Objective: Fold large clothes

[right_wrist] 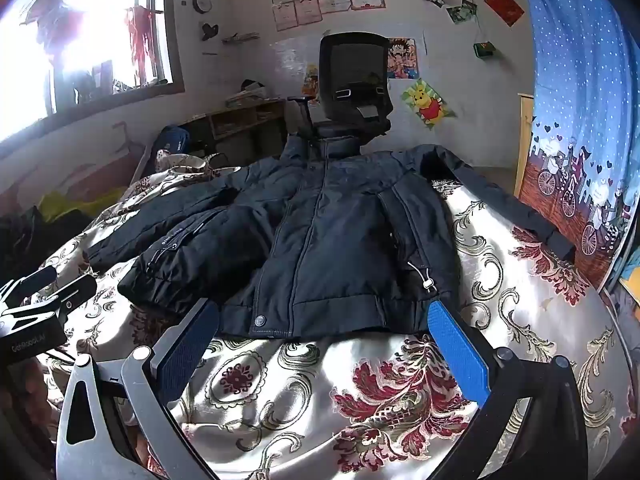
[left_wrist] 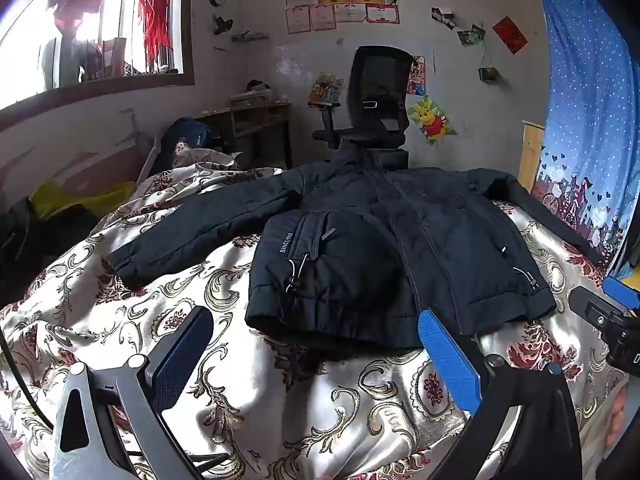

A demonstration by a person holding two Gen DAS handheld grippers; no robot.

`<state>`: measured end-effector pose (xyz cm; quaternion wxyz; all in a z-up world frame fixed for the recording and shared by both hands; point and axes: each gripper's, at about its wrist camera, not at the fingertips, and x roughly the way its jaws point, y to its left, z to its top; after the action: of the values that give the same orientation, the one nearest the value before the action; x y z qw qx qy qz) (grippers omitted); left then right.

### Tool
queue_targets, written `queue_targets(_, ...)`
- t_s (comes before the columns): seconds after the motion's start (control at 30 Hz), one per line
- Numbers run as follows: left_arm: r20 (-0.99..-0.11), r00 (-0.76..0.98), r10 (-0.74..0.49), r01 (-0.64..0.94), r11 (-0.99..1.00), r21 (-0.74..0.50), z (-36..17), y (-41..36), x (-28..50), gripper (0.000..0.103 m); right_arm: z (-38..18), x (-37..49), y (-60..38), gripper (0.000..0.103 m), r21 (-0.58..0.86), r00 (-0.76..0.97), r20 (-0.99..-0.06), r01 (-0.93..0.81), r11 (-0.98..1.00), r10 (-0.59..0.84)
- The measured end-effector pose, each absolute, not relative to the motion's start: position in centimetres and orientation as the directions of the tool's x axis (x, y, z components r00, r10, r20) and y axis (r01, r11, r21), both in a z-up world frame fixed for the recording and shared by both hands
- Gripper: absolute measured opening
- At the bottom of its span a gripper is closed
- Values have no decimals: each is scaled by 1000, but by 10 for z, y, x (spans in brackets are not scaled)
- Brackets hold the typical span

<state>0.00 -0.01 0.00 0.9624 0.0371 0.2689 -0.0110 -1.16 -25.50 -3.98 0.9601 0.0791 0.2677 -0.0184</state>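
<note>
Left wrist view, bedspread (left_wrist: pixel 328 412): a floral satin cover was seen spread over the bed.
Jacket (left_wrist: pixel 384 248): a dark padded jacket was laid front-up on the bedspread, sleeves spread out, one front panel seemingly folded over.
Left gripper (left_wrist: pixel 316 356): held just short of the hem, fingers parted, nothing held.
Right gripper (right_wrist: pixel 324 344): likewise spread wide at the hem, empty.

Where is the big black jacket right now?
The jacket lies spread out, front side up, on the flowery bed cover, just beyond both open tongs. Its collar points toward the black office chair by the far wall.
</note>
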Motion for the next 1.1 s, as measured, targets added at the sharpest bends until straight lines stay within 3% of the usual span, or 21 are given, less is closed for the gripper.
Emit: queue_targets(1.1,-516,856,-2,42,997,65,0,0,0,103,-40,-11,-254,102,150,852,-524,81,985,10)
